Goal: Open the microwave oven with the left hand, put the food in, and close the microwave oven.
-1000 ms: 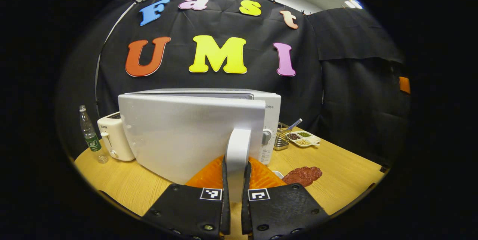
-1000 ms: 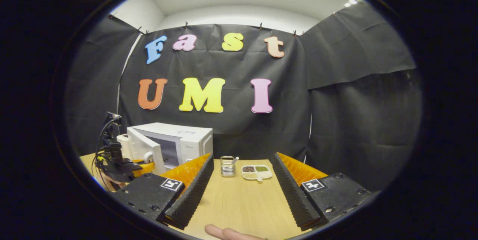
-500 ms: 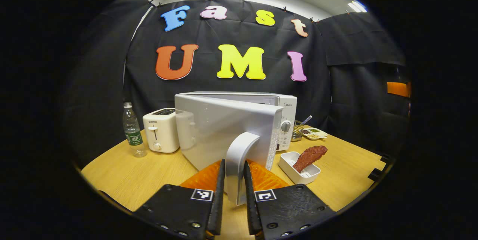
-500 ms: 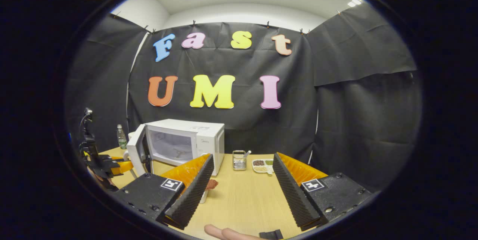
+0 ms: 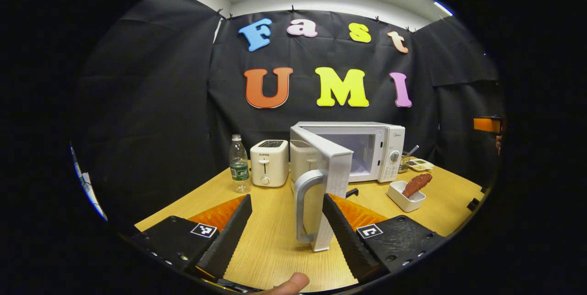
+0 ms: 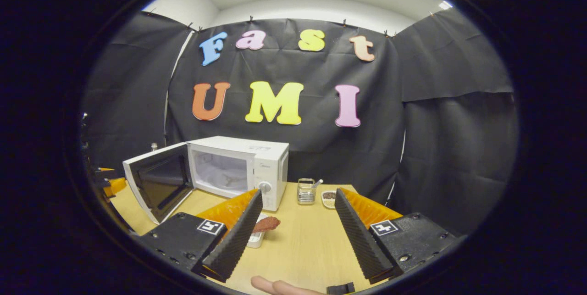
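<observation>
The microwave oven (image 5: 367, 150) stands at the back of the worktop (image 5: 270, 244) with its door (image 5: 326, 180) swung wide open; in the right gripper view the cavity (image 6: 221, 172) is seen lit and bare of food. The door's handle (image 5: 305, 208) sits between the fingers of the left tongs (image 5: 286, 226), whose fingers are spread apart and touch neither side of it: released, holding nothing. A fingertip (image 5: 293, 282) of the holding hand shows at the lower edge.

The food (image 5: 416, 185), a dark red-brown elongated piece, lies propped in a small white rectangular dish (image 5: 406, 197) on the worktop, in front of the oven's control panel and outside the oven. In the right gripper view the same food (image 6: 267, 224) and dish (image 6: 256, 239) lie just beside the left finger of the right tongs (image 6: 293, 230), which are spread wide and empty.

Further containers: a wire basket (image 6: 306, 192) holding a utensil, and beside it a white divided tray (image 5: 419, 164) with small portions of dark and pale grains. A clear plastic bottle (image 5: 239, 170) with a green label stands left of a white toaster (image 5: 269, 163).

Writing: brand marks on the toaster front and on the oven's control panel are too small to read with certainty.
</observation>
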